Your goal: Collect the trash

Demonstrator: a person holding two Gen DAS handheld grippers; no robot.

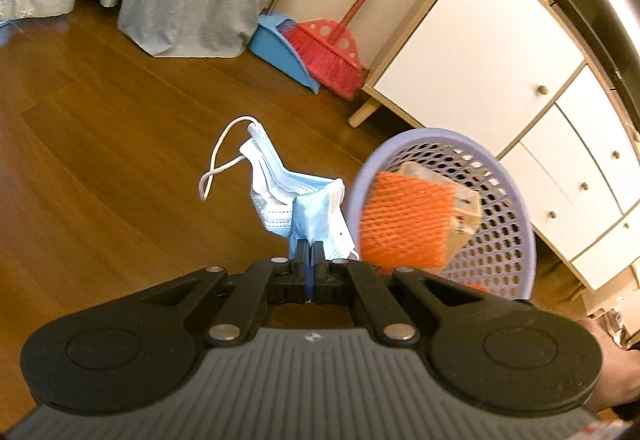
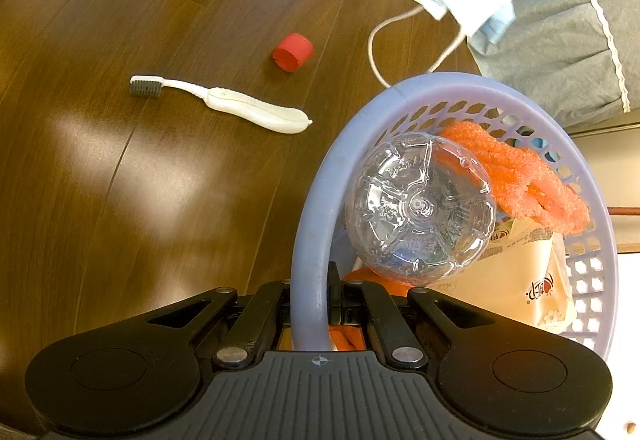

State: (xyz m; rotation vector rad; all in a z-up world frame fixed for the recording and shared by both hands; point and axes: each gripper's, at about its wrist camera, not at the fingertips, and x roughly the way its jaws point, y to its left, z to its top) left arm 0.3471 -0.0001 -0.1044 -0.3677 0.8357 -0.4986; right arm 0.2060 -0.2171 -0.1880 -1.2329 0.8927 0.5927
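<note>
left wrist: mask [image 1: 296,192] between hand-held gripper [image 1: 308,250] jaws

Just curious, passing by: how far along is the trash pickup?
Done: a bottle, orange netting and a wrapper lie in the basket, held by the right gripper. In hand: the left gripper carries a mask. Left on the floor: a toothbrush and a red cap.
</note>
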